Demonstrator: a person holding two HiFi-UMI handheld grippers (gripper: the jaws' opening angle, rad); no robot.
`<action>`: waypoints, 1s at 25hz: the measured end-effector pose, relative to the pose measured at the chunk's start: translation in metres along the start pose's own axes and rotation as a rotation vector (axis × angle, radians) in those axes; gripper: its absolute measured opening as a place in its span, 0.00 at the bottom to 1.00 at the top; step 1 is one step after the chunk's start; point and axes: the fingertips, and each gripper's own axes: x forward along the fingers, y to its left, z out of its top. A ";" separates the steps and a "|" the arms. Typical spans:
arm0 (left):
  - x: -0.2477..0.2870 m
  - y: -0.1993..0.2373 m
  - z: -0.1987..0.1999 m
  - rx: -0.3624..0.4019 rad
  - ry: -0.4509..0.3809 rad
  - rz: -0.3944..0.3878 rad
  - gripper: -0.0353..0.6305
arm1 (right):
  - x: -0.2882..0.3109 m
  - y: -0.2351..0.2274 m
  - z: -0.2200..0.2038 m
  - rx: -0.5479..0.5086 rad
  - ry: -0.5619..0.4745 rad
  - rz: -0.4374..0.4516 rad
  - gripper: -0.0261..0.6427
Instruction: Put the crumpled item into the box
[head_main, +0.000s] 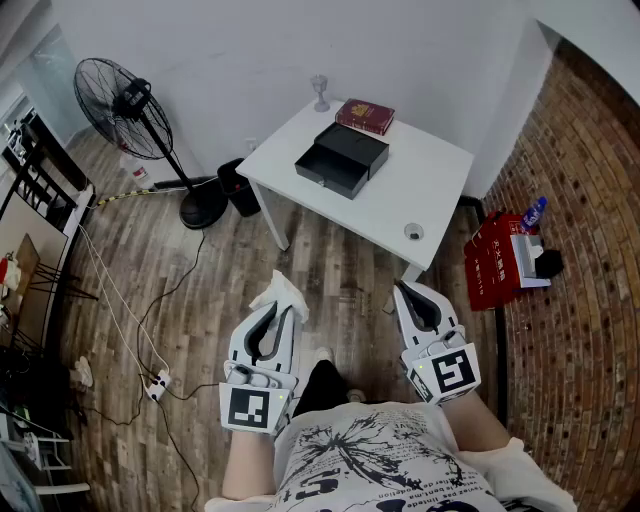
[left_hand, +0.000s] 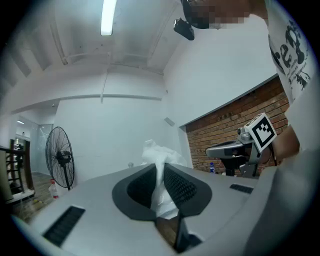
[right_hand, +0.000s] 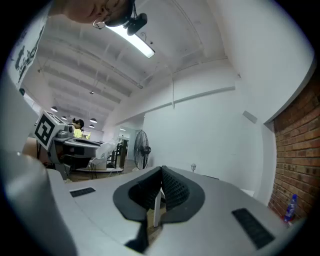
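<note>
My left gripper (head_main: 281, 309) is shut on a crumpled white item (head_main: 284, 294), which sticks out past the jaw tips; the left gripper view shows the crumpled white item (left_hand: 159, 161) squeezed between the black pads of the left gripper (left_hand: 161, 169). My right gripper (head_main: 404, 291) is shut with nothing in it, and in the right gripper view the right gripper (right_hand: 161, 175) has its pads meeting. Both are held low in front of the person, above the wooden floor. The open black box (head_main: 343, 158) lies on the white table (head_main: 420, 192) ahead, well beyond both grippers.
A red book (head_main: 365, 116) and a small glass (head_main: 320, 92) stand behind the box. A small round thing (head_main: 413, 231) lies near the table's front edge. A standing fan (head_main: 140, 115) is at left, cables (head_main: 130, 320) trail over the floor, red boxes (head_main: 497, 258) sit by the brick wall.
</note>
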 end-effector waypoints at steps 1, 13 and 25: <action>0.000 0.001 0.000 -0.001 0.000 0.000 0.14 | 0.001 0.001 0.000 0.001 -0.001 0.001 0.06; 0.012 0.005 -0.011 0.031 0.085 0.000 0.15 | 0.014 -0.006 -0.009 0.026 0.016 0.012 0.06; 0.089 0.079 -0.041 -0.023 0.056 -0.018 0.15 | 0.115 -0.031 -0.030 0.034 0.050 -0.024 0.06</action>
